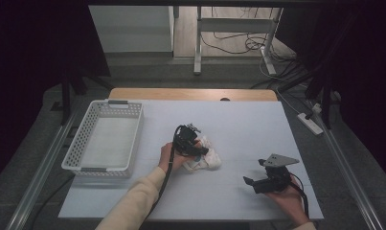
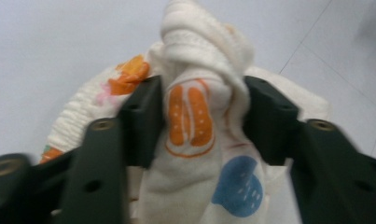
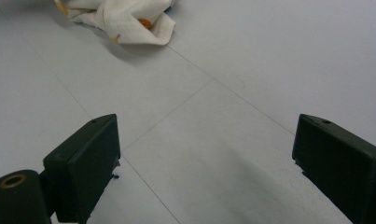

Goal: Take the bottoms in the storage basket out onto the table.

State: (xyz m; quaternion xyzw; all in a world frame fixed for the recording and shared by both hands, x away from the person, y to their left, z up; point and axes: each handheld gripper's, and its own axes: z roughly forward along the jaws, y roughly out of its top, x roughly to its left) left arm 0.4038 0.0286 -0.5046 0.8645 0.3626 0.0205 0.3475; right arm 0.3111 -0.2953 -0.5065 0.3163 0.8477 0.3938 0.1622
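We hold the printed cloth (image 2: 195,126) bunched mid-table (image 1: 238,120) between the left claw (image 1: 194,143) jaws; right claw (image 3: 204,163) gapes wide, idle. Grip the fold firmly before lifting.

**Open jaws over bare table, cloth at the far edge**

The right gripper (image 3: 204,163) has its two black jaws spread wide apart with nothing between them. Beneath lies the pale grey table (image 3: 251,60), crossed by thin seams. A crumpled white cloth (image 3: 125,18) with orange spots sits well apart, at the top left.
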